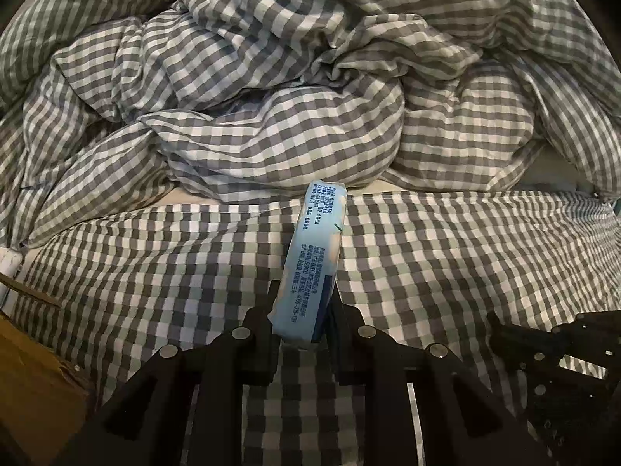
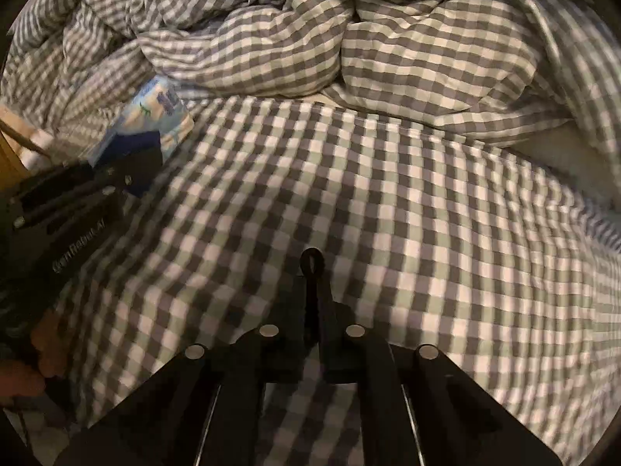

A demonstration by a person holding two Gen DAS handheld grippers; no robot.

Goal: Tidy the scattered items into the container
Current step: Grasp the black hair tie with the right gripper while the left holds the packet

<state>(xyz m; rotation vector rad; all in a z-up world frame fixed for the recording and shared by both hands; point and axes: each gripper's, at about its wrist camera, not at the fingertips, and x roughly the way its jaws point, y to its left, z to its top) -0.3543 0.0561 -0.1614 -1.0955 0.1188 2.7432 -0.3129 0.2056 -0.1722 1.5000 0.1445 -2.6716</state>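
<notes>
Item one, my left tool (image 1: 300, 310): its two black fingers are pinched on the lower end of a light blue tissue pack (image 1: 312, 264). The pack stands up lengthwise out of the grip, narrow printed side toward the left wrist camera, its far end reaching toward the heap of bedding. From the right wrist view I see the same tissue pack (image 2: 155, 116) at the upper left, its illustrated face showing, with the left tool (image 2: 128, 163) closed over its dark blue end.

Item two, my right tool (image 2: 312, 272): fingers pressed together, tips meeting, nothing between them. It hangs over the flat bedsheet. In the left wrist view the right tool (image 1: 500, 334) shows at the lower right edge, only partly in frame.

Item three, bedsheet (image 1: 465, 256): grey, white and pale green check, lying fairly smooth across the bed beneath both tools.

Item four, duvet (image 1: 271, 89): same check pattern, bunched in large folds across the far side of the bed, behind the pack.

Item five, cardboard box (image 1: 31, 349): brown, at the lower left edge of the left wrist view, beside the bed. Only a corner and a flap show; I cannot tell what is inside.

Item six, a hand (image 2: 35, 357): fingers visible at the lower left of the right wrist view, wrapped around the left tool's handle.
</notes>
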